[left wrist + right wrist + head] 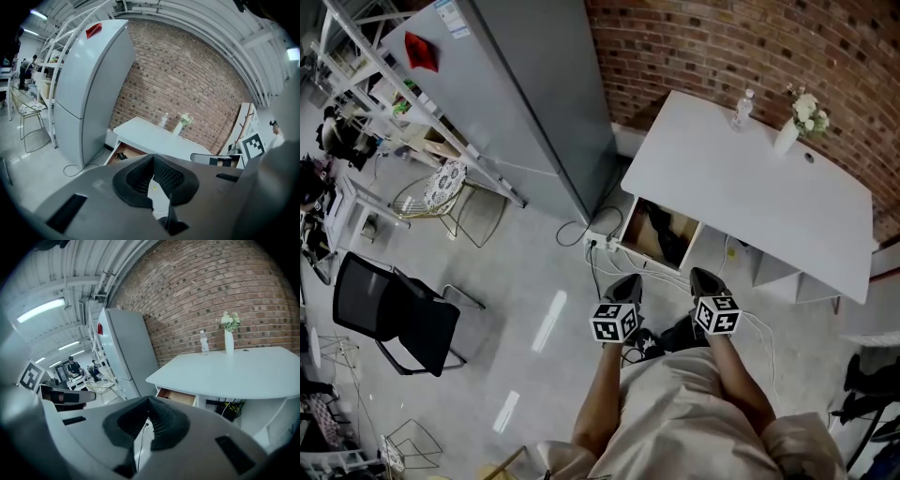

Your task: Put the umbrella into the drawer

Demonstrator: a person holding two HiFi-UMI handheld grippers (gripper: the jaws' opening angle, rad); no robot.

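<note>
The wooden drawer [639, 246] stands pulled out under the left end of the white desk [741, 187]. A black bundle, apparently the folded umbrella [661, 232], lies inside it. My left gripper [627, 284] and right gripper [703, 277] hover side by side in front of the drawer, over the floor, both shut and holding nothing. In the left gripper view the left gripper [153, 157] has its jaws together, with the drawer [123, 153] beyond. The right gripper view shows the right gripper [148, 400] with its pads meeting and the drawer [177, 396] just ahead.
A tall grey fridge [516, 94] stands left of the desk. A water bottle [742, 109] and a white vase of flowers [789, 131] sit on the desktop. A power strip and cables [598, 242] lie on the floor. A black office chair [394, 314] is at left.
</note>
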